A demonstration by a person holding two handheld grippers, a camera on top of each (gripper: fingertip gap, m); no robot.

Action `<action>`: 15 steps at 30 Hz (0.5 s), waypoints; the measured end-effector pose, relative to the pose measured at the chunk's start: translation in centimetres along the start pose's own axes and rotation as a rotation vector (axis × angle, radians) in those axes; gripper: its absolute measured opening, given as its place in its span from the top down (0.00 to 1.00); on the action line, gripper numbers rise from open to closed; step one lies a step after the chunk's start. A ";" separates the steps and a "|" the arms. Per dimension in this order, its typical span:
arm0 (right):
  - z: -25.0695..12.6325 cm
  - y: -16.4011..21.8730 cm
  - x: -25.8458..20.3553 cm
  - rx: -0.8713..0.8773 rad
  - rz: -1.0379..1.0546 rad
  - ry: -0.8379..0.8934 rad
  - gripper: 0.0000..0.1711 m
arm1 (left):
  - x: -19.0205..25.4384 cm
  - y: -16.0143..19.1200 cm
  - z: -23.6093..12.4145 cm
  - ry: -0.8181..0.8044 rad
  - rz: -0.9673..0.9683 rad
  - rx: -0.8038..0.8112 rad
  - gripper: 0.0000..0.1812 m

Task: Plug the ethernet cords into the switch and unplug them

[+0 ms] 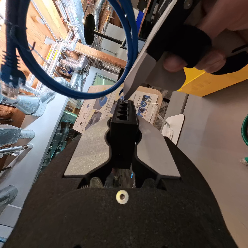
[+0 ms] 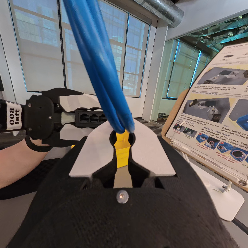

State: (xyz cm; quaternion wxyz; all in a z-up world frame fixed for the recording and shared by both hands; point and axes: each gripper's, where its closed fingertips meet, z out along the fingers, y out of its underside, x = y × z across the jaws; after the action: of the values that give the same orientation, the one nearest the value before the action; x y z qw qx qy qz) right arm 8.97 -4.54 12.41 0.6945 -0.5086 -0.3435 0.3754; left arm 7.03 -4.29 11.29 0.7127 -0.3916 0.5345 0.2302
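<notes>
The left claw [image 1: 124, 120] pinches the black switch [image 1: 124, 128]. The right claw [image 2: 122, 130] pinches the blue cord [image 2: 102, 75] right at the switch.

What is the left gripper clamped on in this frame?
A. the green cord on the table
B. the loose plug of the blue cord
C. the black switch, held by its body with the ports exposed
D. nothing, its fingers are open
C: in the left wrist view the left gripper has its fingers closed on the sides of the black switch, whose row of ports faces away from the camera; the blue cord loops above it.
</notes>
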 end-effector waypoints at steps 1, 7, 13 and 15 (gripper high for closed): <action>0.0 -0.2 -0.1 0.005 -0.007 -0.002 0.92 | -0.2 0.0 0.0 -0.013 -0.012 0.001 0.82; -0.1 -0.5 -0.7 0.017 -0.070 0.005 0.92 | -0.6 0.0 0.1 -0.081 0.042 0.015 0.82; 0.1 0.0 -0.3 -0.050 -0.065 -0.006 0.92 | -0.2 0.5 0.4 -0.078 0.104 -0.010 0.82; -0.1 -0.2 -0.4 -0.069 -0.050 -0.035 0.92 | -0.4 0.5 0.3 -0.088 0.102 -0.015 0.82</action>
State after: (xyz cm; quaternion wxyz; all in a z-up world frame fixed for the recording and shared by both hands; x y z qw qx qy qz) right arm 8.88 -4.99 12.53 0.6795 -0.5171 -0.3808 0.3547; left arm 6.70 -3.73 11.56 0.7199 -0.3588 0.5200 0.2875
